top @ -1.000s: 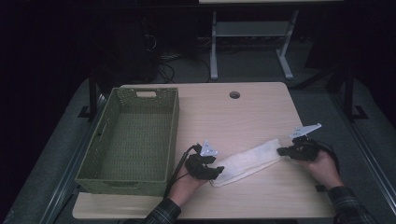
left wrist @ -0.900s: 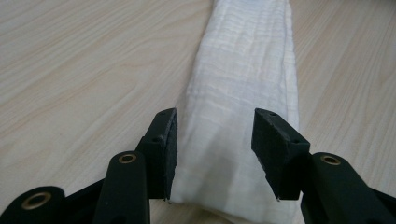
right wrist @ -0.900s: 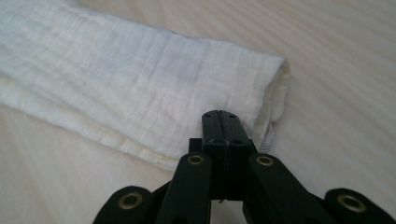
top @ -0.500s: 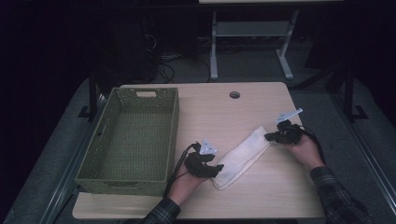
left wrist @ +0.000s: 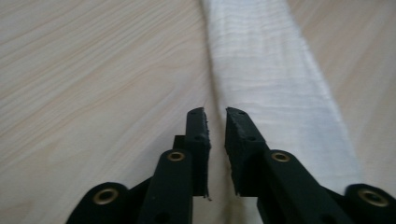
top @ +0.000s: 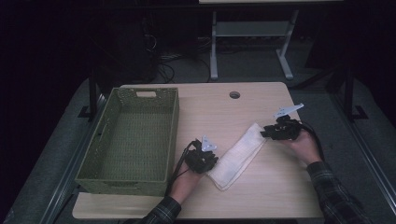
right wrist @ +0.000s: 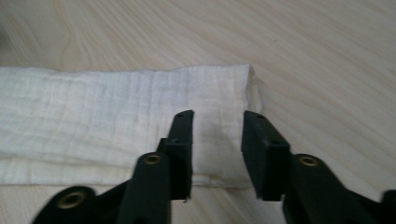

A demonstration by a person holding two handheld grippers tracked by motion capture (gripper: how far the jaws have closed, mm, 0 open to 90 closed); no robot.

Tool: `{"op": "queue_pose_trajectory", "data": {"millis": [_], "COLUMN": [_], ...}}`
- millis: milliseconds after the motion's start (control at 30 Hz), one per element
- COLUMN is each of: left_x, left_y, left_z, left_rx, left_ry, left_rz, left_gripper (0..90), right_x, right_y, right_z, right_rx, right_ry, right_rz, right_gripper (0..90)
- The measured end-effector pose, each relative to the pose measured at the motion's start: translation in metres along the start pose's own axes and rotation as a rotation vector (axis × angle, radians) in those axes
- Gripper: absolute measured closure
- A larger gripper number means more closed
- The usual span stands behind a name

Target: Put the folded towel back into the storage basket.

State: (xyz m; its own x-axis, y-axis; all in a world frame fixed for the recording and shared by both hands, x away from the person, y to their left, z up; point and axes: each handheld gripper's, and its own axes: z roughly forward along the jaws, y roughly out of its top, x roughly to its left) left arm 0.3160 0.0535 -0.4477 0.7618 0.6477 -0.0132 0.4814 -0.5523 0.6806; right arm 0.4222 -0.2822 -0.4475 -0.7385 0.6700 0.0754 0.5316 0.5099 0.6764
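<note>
A folded white cloth [top: 238,154] lies slantwise on the wooden table [top: 210,112]. My left gripper [top: 211,164] sits at the cloth's near end. In the left gripper view its jaws [left wrist: 216,112] have just been closing and stand a narrow slit apart, pinching the long edge of the cloth [left wrist: 271,70]. My right gripper [top: 264,133] is at the far end. Its jaws [right wrist: 217,114] have just been opening and stand apart over the cloth's corner [right wrist: 116,116], no longer pressing on it.
An empty green woven basket [top: 175,126] stands on the left half of the table, close to my left hand. A round cable hole [top: 235,94] is near the far edge. Bare tabletop lies between the cloth and the far edge.
The right gripper carried the cloth's far end away from me and leftwards, swinging the cloth to a steeper slant, then let it go. The left gripper stayed in place.
</note>
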Motion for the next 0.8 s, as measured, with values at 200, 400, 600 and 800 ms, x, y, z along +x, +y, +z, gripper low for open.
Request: {"op": "queue_pose_trajectory", "data": {"millis": [200, 400, 600, 800], "left_x": [-0.006, -0.015, -0.034, -0.065], "left_y": [-0.002, -0.003, -0.002, 0.002], "left_z": [0.009, 0.012, 0.014, 0.020], "left_rx": [0.066, 0.083, 0.080, 0.060], "left_ry": [-0.069, -0.135, -0.239, -0.299], "left_rz": [0.009, 0.059, 0.116, 0.202], "left_gripper": [85.8, 86.1, 86.0, 85.5], "right_x": [0.003, 0.003, 0.004, 0.005], "right_y": [0.000, 0.000, 0.000, 0.001], "right_z": [-0.006, -0.009, -0.009, -0.010], "right_rx": [-0.028, -0.045, -0.057, -0.075], "right_ry": [0.001, 0.001, 0.005, 0.019], "right_rz": [-0.006, -0.007, -0.008, -0.007], "right_gripper": [47.3, 44.9, 42.5, 40.5]}}
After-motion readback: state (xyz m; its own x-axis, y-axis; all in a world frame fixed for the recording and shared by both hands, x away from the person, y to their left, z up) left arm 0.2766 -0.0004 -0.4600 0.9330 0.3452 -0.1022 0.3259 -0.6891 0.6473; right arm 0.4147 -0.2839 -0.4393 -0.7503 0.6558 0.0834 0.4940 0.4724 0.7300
